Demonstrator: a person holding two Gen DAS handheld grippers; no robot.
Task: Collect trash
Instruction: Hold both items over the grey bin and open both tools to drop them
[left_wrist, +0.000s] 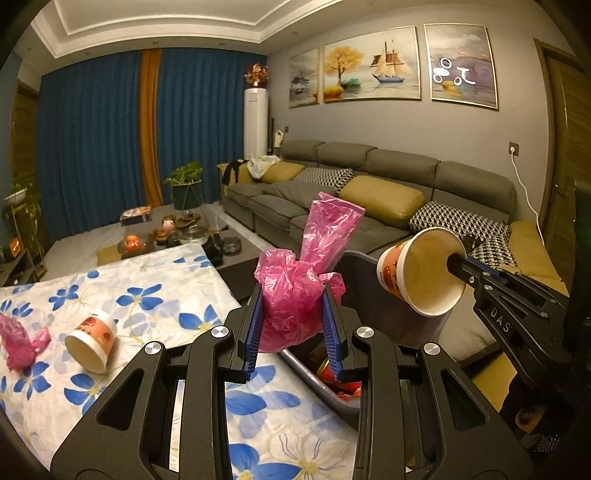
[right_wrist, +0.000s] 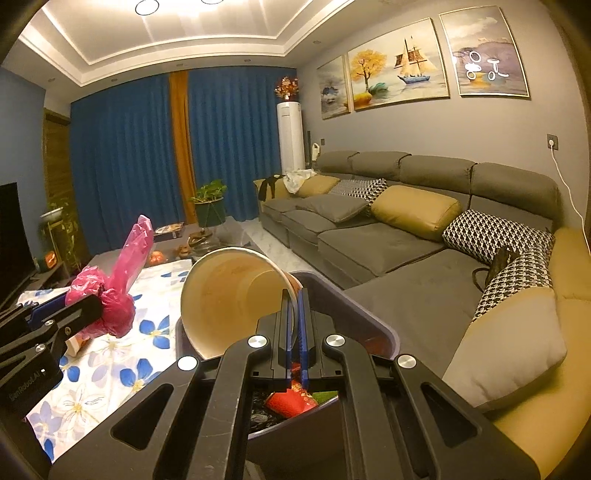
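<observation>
Left tongs (left_wrist: 291, 325) clamp a crumpled pink plastic bag (left_wrist: 295, 295); right tongs (right_wrist: 294, 332) pinch a paper cup's (right_wrist: 236, 295) rim, both held above the open trash bin (right_wrist: 369, 317) beside the desk (left_wrist: 147, 295), apparently for dropping

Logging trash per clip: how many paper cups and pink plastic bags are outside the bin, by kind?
Orange-printed paper cups: 2, one pinched by the right gripper, one lying on the floral tablecloth.
Crumpled pink plastic bags: 2, one clamped in the left gripper, one on the cloth.
Total: 4.
</observation>
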